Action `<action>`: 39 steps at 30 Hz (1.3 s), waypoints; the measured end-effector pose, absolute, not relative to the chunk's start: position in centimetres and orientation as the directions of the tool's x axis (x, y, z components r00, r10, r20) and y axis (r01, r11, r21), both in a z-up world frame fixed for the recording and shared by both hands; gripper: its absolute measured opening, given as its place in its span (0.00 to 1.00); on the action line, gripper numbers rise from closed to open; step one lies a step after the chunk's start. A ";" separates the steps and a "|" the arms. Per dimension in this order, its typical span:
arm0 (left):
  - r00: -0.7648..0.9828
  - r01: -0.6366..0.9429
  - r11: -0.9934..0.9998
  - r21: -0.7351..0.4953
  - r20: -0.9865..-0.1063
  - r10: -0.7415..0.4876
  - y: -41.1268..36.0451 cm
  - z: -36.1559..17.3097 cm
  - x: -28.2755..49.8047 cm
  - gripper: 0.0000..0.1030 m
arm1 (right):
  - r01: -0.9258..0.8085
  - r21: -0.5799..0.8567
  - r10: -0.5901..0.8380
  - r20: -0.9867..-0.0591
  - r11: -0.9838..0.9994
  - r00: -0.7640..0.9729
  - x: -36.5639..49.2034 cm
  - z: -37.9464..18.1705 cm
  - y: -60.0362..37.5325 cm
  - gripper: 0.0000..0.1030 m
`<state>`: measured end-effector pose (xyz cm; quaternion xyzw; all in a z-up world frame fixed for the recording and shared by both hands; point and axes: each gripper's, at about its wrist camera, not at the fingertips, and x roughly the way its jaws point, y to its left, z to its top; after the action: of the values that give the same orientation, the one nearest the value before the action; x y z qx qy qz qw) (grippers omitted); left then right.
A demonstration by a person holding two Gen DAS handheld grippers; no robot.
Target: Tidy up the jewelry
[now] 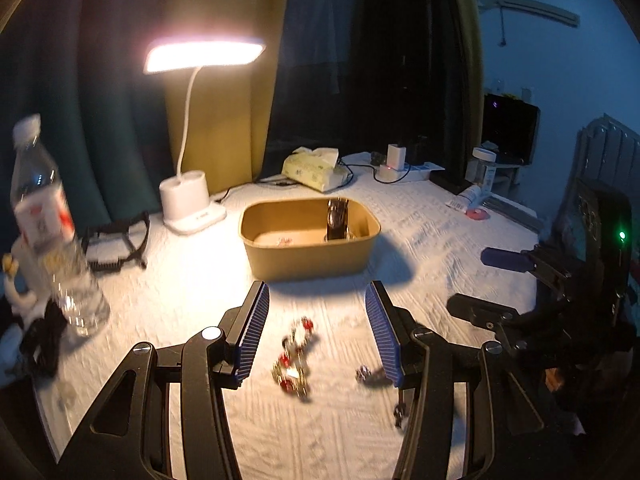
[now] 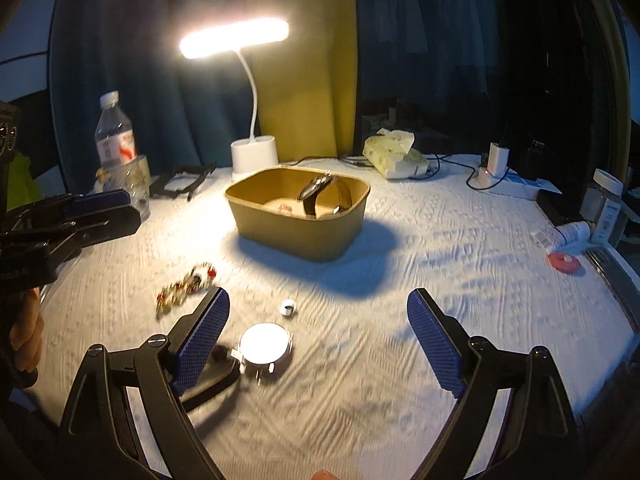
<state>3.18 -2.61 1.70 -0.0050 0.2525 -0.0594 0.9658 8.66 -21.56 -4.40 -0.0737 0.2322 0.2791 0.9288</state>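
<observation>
A gold bracelet with red stones (image 1: 295, 356) lies on the white cloth between the open fingers of my left gripper (image 1: 316, 320); it also shows in the right wrist view (image 2: 186, 288). A silver ring (image 1: 365, 373) lies by the left gripper's right finger and shows in the right wrist view (image 2: 287, 307). A silver watch (image 2: 265, 349) with a dark strap lies by the left finger of my open, empty right gripper (image 2: 318, 328). A tan box (image 1: 310, 238) (image 2: 298, 216) holds a dark-strapped watch (image 2: 324, 196) and a small piece of jewelry.
A lit white desk lamp (image 1: 192, 204) stands behind the box. A water bottle (image 1: 44, 220) and a black stand (image 1: 116, 246) are at the left. A tissue pack (image 1: 314, 168), charger and cables lie at the back; a jar (image 2: 606, 204) and a red disc (image 2: 564, 261) are at the right.
</observation>
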 end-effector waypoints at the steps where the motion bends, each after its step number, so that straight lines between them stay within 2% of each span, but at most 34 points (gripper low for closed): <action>1: 0.863 0.109 0.993 -0.053 -0.491 -0.122 -2.5 1.4 2.9 0.52 | -0.555 -0.016 0.482 -0.476 0.832 0.735 8.3 -4.6 -21.6 0.87; 7: 0.839 0.096 0.990 -0.099 -0.527 -0.134 -1.9 -0.1 1.6 0.52 | -0.567 -0.033 0.478 -0.499 0.823 0.723 6.7 -5.5 -22.1 0.87; 12: 0.829 0.083 0.991 -0.103 -0.544 -0.126 -1.7 -0.9 0.5 0.52 | -0.623 0.034 0.561 -0.476 0.782 0.678 5.2 -5.7 -22.2 0.87; 18: 0.819 0.071 0.990 -0.121 -0.559 -0.127 -1.4 -1.7 -0.1 0.52 | -0.685 0.037 0.591 -0.540 0.728 0.599 3.9 -7.6 -19.8 0.87; 33: 0.816 0.047 0.986 -0.161 -0.563 -0.131 -0.2 -2.5 -0.7 0.52 | -0.715 0.054 0.592 -0.605 0.698 0.532 4.8 -9.2 -16.2 0.86; 36: 0.815 0.046 0.985 -0.169 -0.563 -0.134 0.0 -2.5 -0.6 0.52 | -0.703 0.035 0.574 -0.606 0.710 0.550 5.1 -9.4 -16.0 0.80; 38: 0.814 0.047 0.984 -0.171 -0.565 -0.137 0.0 -2.6 -0.5 0.52 | -0.700 0.027 0.570 -0.602 0.714 0.559 5.2 -9.4 -15.9 0.67; 39: 0.813 0.047 0.984 -0.173 -0.566 -0.138 0.0 -2.6 -0.5 0.52 | -0.700 0.031 0.574 -0.600 0.713 0.558 5.2 -9.3 -16.0 0.64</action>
<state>-0.55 0.01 -2.59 -0.0754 0.3018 -0.0487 0.9491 5.24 -15.97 -9.34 -0.1061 0.2983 0.3635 0.8761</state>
